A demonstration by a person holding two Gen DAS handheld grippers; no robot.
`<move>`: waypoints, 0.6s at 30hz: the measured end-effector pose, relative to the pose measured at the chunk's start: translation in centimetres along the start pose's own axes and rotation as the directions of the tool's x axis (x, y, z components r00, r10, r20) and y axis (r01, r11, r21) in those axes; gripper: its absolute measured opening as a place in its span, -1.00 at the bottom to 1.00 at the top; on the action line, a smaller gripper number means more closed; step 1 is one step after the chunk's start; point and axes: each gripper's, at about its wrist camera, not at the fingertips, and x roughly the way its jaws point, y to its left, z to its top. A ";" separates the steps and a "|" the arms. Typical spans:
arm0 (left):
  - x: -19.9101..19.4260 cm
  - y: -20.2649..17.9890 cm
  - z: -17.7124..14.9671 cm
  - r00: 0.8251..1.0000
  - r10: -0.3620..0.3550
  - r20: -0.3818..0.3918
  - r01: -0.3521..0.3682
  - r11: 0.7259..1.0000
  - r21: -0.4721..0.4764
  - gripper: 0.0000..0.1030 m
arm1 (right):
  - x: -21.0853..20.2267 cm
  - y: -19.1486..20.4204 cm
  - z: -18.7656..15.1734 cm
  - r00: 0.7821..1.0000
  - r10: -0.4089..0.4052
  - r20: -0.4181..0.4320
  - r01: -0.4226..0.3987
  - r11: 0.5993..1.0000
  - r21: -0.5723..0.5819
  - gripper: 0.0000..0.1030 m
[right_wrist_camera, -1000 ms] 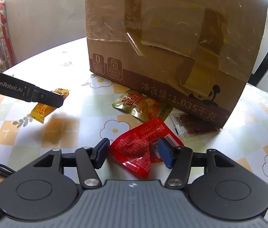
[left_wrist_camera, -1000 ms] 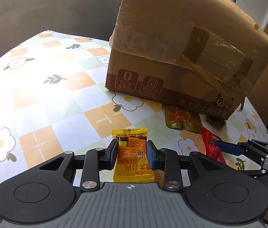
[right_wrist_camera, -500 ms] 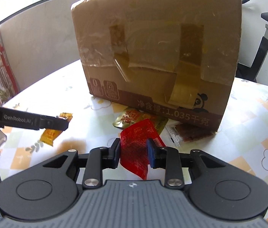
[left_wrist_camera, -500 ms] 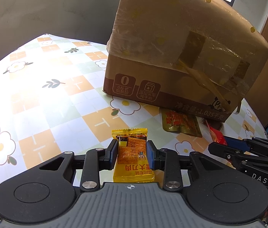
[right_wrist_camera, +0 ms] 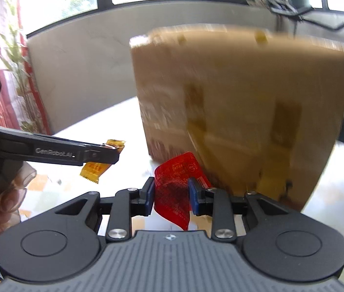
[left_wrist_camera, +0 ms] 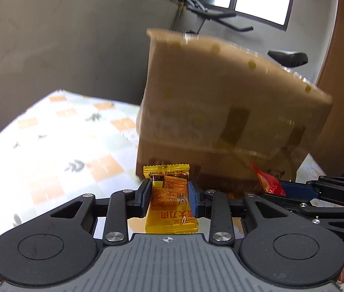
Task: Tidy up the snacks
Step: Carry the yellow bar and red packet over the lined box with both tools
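Observation:
My left gripper (left_wrist_camera: 169,196) is shut on a yellow snack packet (left_wrist_camera: 170,204) and holds it in the air in front of a tall taped cardboard box (left_wrist_camera: 220,121). My right gripper (right_wrist_camera: 172,194) is shut on a crumpled red snack packet (right_wrist_camera: 175,187), also raised before the box (right_wrist_camera: 240,112). The left gripper with its yellow packet (right_wrist_camera: 96,170) shows at the left of the right wrist view. The red packet (left_wrist_camera: 267,182) and the right gripper's fingers (left_wrist_camera: 318,189) show at the right of the left wrist view. Both views are blurred by motion.
The table (left_wrist_camera: 50,146) has a flower and orange-check cloth. A grey wall (left_wrist_camera: 62,48) and windows stand behind the box. An exercise bike (left_wrist_camera: 286,58) is behind it to the right. A red curtain and plant (right_wrist_camera: 18,73) are at the left.
Both grippers have risen well above the table with their packets. The right gripper closed on the red packet and lifted it. The snacks lying by the box have dropped out of view.

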 end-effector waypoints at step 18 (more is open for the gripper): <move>-5.3 -2.4 11.5 0.959 -0.080 0.271 0.066 0.996 0.062 -0.34 | -3.9 -1.2 11.9 0.966 -0.002 0.260 0.031 0.994 -0.108 -0.41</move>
